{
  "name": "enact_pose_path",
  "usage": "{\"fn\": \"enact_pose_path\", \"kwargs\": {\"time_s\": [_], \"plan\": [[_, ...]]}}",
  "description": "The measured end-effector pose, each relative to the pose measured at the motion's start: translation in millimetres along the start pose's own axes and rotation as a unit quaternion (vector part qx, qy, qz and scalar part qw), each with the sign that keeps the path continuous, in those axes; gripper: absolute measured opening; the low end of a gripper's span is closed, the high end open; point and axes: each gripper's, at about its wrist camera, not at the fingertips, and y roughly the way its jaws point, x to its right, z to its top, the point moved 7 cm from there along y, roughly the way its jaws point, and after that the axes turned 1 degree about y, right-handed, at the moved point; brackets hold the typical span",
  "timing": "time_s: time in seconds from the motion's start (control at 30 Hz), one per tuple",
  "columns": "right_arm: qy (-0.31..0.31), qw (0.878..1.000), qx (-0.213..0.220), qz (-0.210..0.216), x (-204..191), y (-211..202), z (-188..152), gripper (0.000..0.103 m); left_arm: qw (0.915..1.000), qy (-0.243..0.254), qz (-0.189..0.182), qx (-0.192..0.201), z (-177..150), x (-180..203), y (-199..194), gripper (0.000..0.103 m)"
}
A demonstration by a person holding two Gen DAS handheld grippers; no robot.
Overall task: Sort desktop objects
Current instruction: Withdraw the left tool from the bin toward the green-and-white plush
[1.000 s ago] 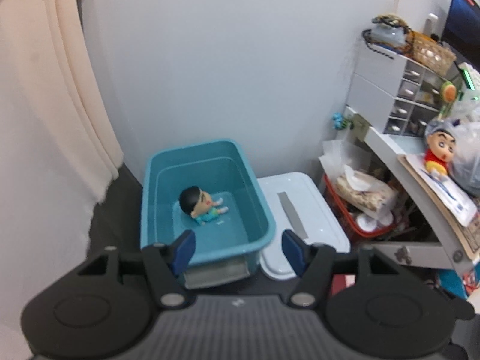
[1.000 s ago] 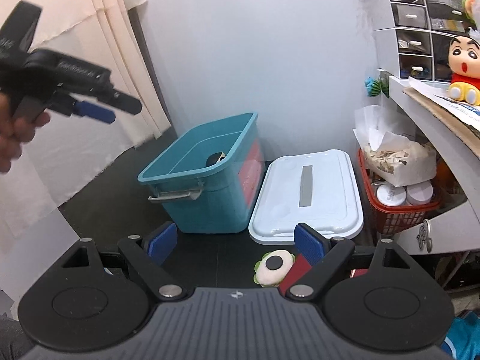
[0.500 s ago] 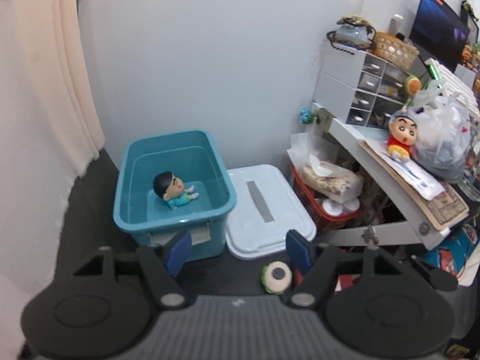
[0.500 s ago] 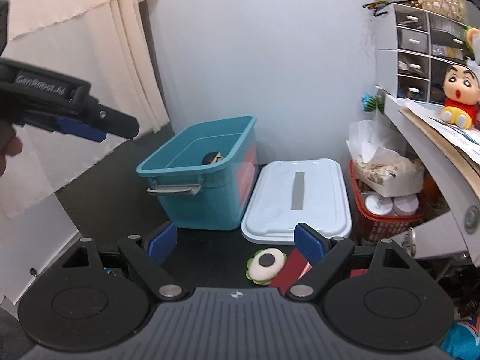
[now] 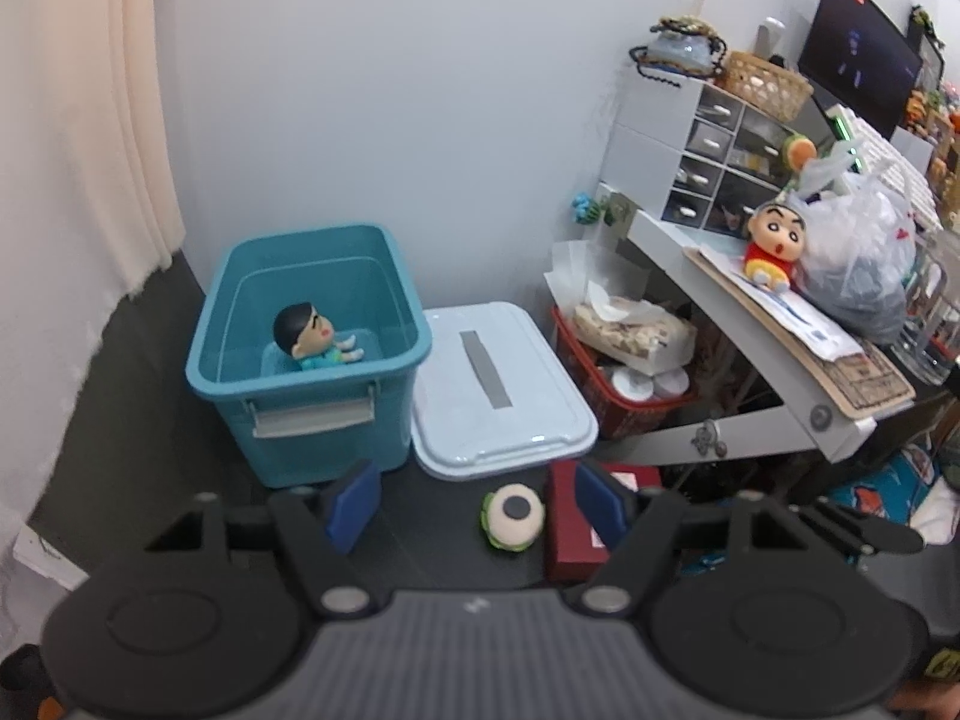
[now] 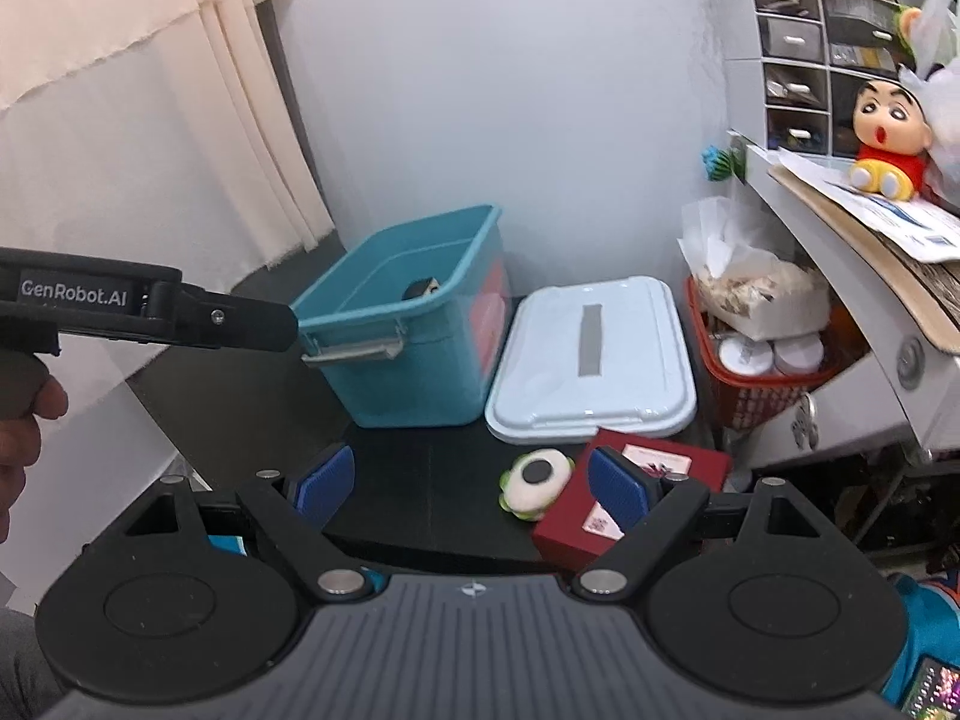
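On the dark floor by the wall, a teal bin (image 5: 312, 360) stands with a small doll (image 5: 309, 336) lying inside it.

Beside the bin, touching its right side, lies a white lid (image 5: 498, 396) with a grey strip down its middle. Nearer the cameras, a round green-and-white plush (image 5: 513, 519) sits just beside a red box (image 5: 570, 531). The left gripper (image 5: 477, 507) hovers above the floor with its blue pads spread apart and nothing between them; the right gripper (image 6: 474, 483) is likewise spread wide and empty, over the plush and red box. Right of the lid, a red basket (image 6: 762, 384) sits under a white desk (image 5: 738, 420), where a red-shirted figure (image 5: 771, 243) perches on papers.
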Motion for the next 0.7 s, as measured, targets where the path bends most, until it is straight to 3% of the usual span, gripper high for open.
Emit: {"fn": "enact_pose_path", "kwargs": {"time_s": [0.7], "plan": [[-0.011,0.999,-0.043,-0.017,2.9,14.0,-19.9,0.089,0.9995,-0.002,-0.007,-0.031,-42.6,-1.0,50.3,0.077]]}}
